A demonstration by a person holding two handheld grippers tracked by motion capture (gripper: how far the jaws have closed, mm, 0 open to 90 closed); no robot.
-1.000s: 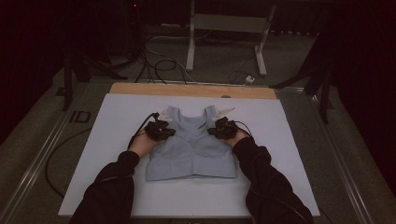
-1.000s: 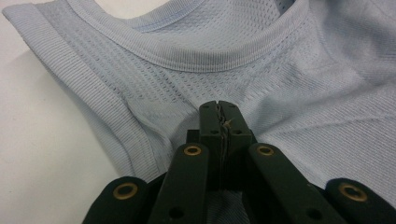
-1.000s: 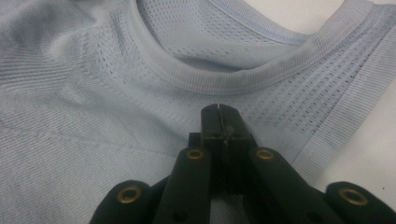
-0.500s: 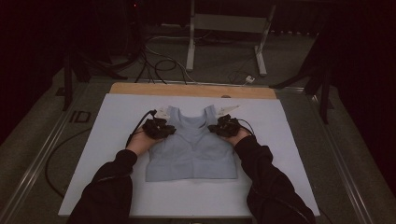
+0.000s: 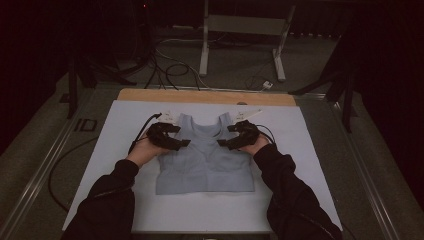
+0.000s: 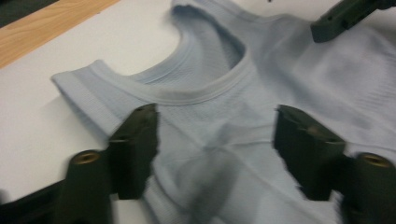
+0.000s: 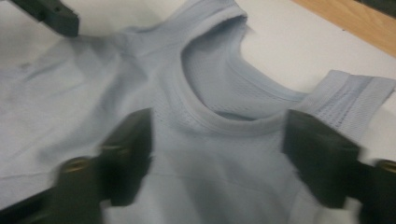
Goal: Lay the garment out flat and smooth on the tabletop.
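Top lies flat on the table, spreading apparently done. Both grippers, jaws just opened and empty, hover above its shoulders; folding remains.

Blurred right claw, top

The top is light blue knitted cloth, matt, with a fine mesh pattern and smoother ribbed bands at the neck and the straps. It lies on a white table cover, smooth and matt. Behind the top, the table edge is pale wood with visible grain. The left gripper and the right gripper are of black matt plastic with small brass-coloured metal inserts.
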